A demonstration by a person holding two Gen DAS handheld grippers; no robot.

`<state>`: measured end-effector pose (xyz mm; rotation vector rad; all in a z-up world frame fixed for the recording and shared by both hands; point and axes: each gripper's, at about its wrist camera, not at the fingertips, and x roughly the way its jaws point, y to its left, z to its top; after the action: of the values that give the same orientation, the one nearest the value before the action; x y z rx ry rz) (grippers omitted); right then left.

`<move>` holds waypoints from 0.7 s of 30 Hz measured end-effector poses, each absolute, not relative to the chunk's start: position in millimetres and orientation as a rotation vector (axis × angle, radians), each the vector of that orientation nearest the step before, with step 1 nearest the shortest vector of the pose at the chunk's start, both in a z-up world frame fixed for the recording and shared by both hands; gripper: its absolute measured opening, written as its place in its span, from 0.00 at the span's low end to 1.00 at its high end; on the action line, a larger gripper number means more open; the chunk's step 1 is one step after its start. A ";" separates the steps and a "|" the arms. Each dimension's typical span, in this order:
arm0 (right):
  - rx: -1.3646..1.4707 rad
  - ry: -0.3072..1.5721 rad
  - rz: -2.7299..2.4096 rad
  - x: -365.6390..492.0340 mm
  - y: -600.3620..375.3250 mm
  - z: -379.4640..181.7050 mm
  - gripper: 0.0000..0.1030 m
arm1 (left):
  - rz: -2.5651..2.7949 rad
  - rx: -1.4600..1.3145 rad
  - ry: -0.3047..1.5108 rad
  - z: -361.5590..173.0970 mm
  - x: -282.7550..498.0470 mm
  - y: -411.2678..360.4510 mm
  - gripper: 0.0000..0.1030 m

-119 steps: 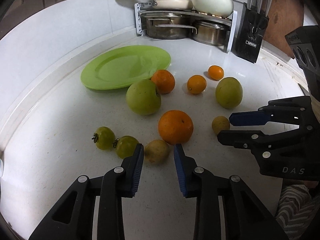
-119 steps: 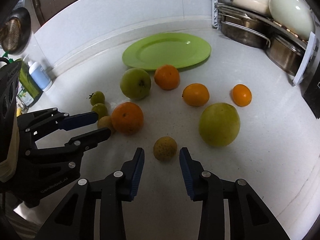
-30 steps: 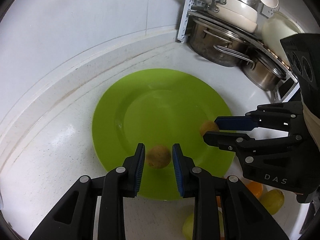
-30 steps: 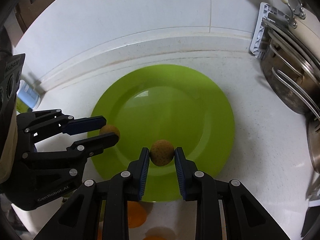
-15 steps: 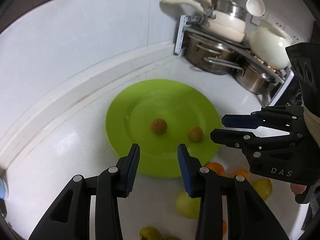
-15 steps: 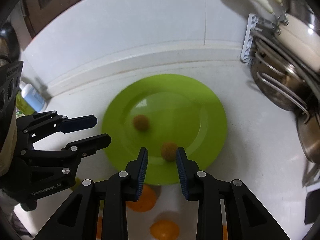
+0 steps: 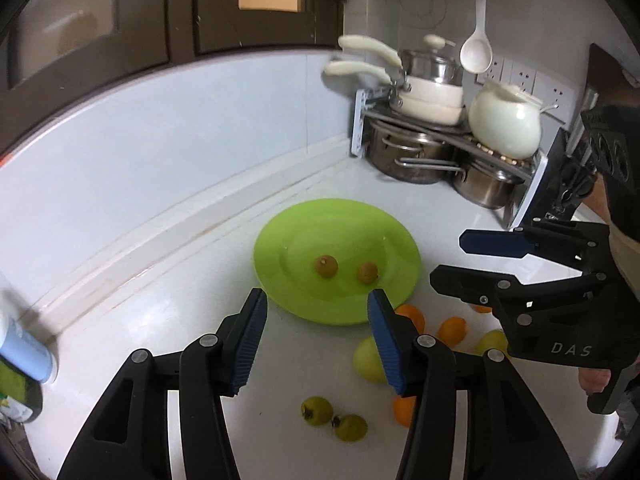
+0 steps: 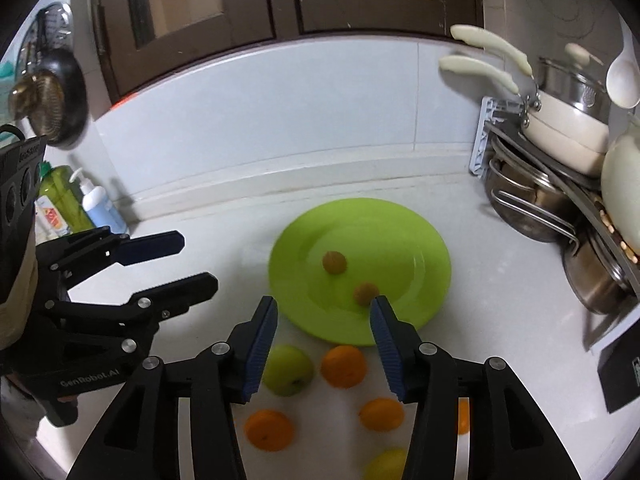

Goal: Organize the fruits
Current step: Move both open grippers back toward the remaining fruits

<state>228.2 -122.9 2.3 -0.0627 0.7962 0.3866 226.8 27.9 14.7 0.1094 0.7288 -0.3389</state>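
Two small brown fruits, one on the left (image 7: 326, 266) (image 8: 334, 261) and one on the right (image 7: 367, 271) (image 8: 365, 293), lie apart on the green plate (image 7: 348, 220) (image 8: 400, 232). My left gripper (image 7: 316, 336) (image 8: 192, 262) hangs above the counter on the near side of the plate, its jaws opening with nothing between them. My right gripper (image 8: 322, 340) (image 7: 446, 258) is likewise raised and back from the plate, its jaws opening and empty. On the counter near the plate lie a green apple (image 8: 288, 370) (image 7: 366, 358), several oranges (image 8: 344, 366) (image 7: 452, 330) and two green tomatoes (image 7: 317, 410).
A rack of steel pots (image 7: 420, 156) (image 8: 532, 208) with white pans and a white jar (image 7: 504, 128) fills the back right corner. Soap bottles (image 8: 96, 204) stand at the left by the wall. A black knife block (image 7: 560, 184) stands at the right.
Both grippers let go of the small brown fruits, which now rest on the plate. Both have pulled up and back from the plate, with their jaws spreading wider.
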 end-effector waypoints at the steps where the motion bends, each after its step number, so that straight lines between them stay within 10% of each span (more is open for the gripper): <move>1: -0.068 0.789 0.386 223.3 -121.5 3.5 0.48 | -0.338 0.107 0.723 16.6 221.9 30.3 0.50; 21: -0.125 0.698 0.361 143.5 -107.4 -4.9 0.52 | -0.337 0.120 0.664 -7.6 141.5 45.2 0.50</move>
<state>143.5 -107.4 -4.9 -0.1255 0.6979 0.3613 141.5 45.2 -7.6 0.1199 0.6644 -0.3368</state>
